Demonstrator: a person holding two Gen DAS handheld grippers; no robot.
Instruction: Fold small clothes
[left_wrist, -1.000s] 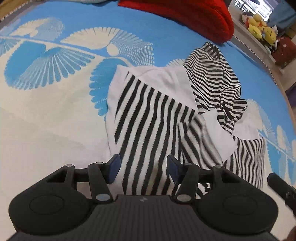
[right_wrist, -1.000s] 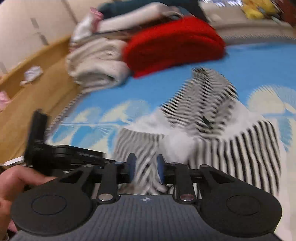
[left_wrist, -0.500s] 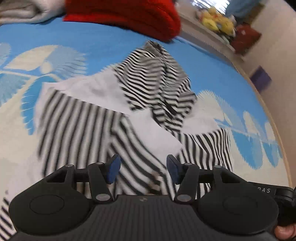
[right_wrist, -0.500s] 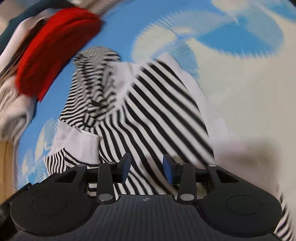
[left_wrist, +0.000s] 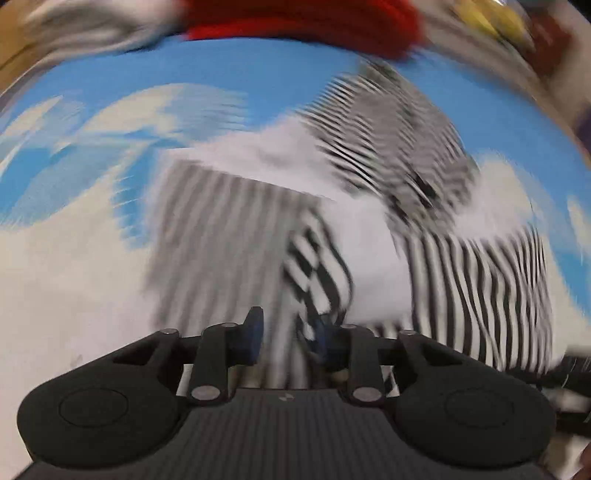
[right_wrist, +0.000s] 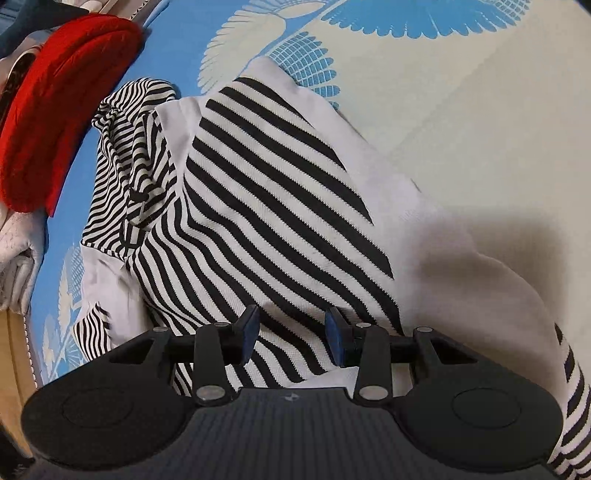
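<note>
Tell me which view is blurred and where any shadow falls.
Left wrist view: heavy motion blur smears the striped garment and blanket; only the left gripper is sharp. Right wrist view: crisp, with a soft dark shadow on the garment's white edge.

Blue-and-cream patterned bedspread (right_wrist: 461, 92) — wooden floor (right_wrist: 16, 354)
</note>
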